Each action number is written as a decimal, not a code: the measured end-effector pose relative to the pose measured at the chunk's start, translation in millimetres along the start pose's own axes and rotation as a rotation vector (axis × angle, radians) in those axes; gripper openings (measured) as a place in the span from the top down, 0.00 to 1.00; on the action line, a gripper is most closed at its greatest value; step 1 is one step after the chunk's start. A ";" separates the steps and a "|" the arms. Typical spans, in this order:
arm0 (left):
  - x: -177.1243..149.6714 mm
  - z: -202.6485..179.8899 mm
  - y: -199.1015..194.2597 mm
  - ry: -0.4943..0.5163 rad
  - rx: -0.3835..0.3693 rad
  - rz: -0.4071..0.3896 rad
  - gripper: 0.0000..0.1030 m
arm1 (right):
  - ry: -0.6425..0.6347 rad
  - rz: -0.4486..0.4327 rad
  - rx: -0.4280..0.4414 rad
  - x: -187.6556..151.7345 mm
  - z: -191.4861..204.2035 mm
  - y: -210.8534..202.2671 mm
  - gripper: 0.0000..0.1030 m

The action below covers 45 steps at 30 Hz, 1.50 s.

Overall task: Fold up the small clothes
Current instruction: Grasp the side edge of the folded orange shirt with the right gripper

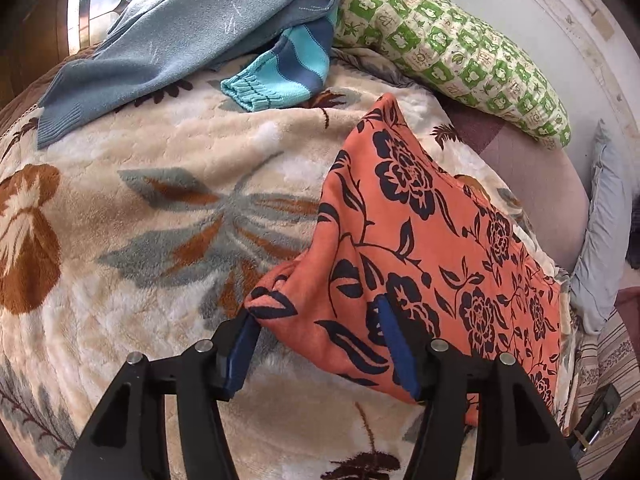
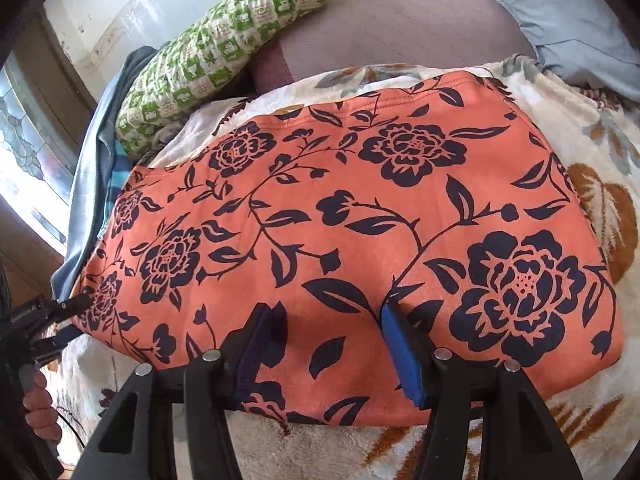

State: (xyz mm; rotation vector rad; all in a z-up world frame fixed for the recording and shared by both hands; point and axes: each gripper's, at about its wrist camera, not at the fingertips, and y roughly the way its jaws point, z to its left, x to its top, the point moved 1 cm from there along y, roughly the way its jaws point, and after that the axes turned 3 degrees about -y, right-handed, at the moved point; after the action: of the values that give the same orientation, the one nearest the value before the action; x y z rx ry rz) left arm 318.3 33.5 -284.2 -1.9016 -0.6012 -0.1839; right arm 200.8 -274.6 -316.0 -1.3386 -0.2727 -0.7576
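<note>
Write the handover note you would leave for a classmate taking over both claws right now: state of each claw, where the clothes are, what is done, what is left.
Left claw: open, straddling the near left corner of the orange floral garment; nothing clamped.
Right claw: open, over the garment's near edge, nothing clamped.
The garment lies spread fairly flat on the floral blanket. A grey-blue sweater and a striped teal knit lie in a heap at the blanket's far side, beside the green patterned pillow.
Done: orange piece laid out; whether it is already folded once I cannot tell.
Left: probably grip the near edge, fold it, then do the heap.
</note>
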 end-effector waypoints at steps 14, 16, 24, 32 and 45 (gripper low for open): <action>4.3 -16.4 15.5 0.039 -0.039 0.053 0.25 | -0.012 -0.077 0.069 -9.9 -6.3 -3.8 0.28; 4.4 -16.2 13.7 0.041 -0.024 0.056 0.25 | 0.028 -0.079 0.116 -10.0 -15.1 -5.4 0.29; -0.5 -15.5 -4.9 0.167 0.028 0.036 0.25 | -0.065 0.141 -0.063 17.6 35.9 2.8 0.28; 23.0 36.5 -34.2 0.171 0.070 -0.057 0.25 | -0.068 0.126 -0.026 53.5 112.8 19.8 0.35; 48.6 51.6 -25.0 0.156 0.067 -0.027 0.25 | -0.089 0.207 -0.152 62.3 157.5 74.2 0.72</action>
State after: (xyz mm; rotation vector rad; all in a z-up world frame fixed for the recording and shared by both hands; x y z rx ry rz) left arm 340.2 102.9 -265.4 -1.7964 -0.5212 -0.3224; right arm 331.1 -144.5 -298.8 -1.5212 -0.1462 -0.5540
